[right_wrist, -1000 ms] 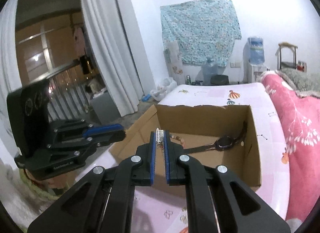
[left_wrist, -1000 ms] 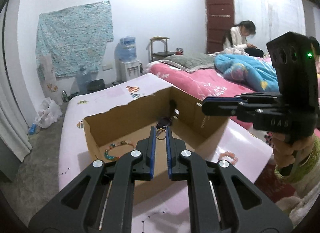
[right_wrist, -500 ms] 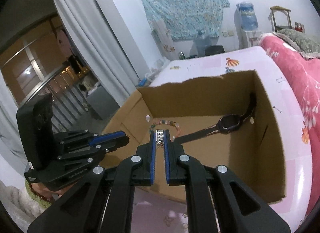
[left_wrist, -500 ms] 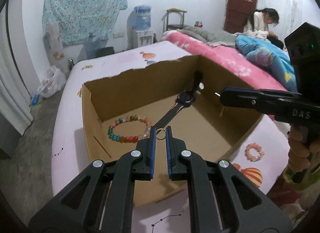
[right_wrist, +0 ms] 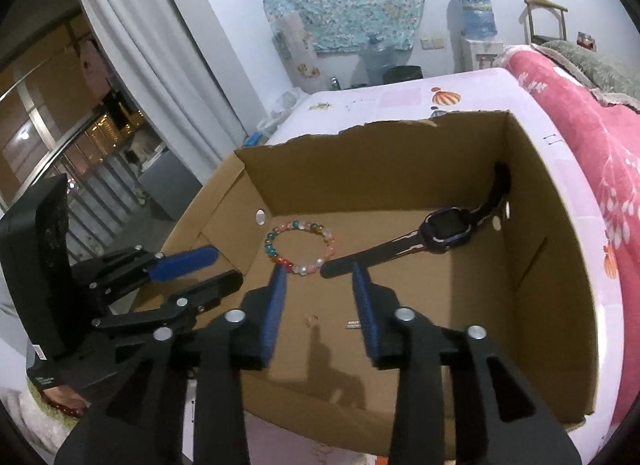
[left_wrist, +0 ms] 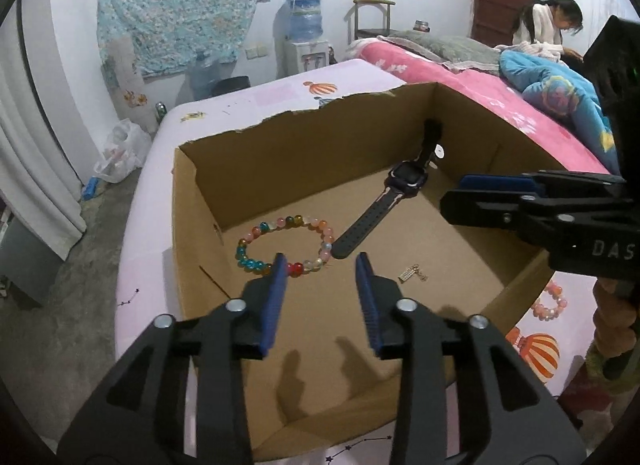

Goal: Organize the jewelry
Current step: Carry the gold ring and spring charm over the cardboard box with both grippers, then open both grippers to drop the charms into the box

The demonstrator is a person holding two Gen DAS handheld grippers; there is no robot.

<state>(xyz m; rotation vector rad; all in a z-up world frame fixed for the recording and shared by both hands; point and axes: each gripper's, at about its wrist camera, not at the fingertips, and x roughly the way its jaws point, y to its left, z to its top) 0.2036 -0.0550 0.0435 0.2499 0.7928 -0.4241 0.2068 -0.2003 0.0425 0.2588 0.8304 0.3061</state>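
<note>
Inside the open brown cardboard box point(left_wrist: 472, 137), in the left wrist view, a multicoloured bead bracelet point(left_wrist: 286, 243), a black wristwatch point(left_wrist: 384, 205) and a small gold charm point(left_wrist: 410, 274) lie well apart from the walls. The left gripper point(left_wrist: 322, 270) tilts down, jaws opening, empty.

In the right wrist view, the right gripper point(right_wrist: 318, 279) hangs over the near box floor, jaws opening, nothing between them.

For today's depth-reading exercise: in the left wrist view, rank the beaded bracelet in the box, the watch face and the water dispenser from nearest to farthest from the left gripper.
1. Beaded bracelet, on the box floor just beyond the left gripper.
2. Watch face, deeper in the box, to the right.
3. Water dispenser, against the far wall.
</note>
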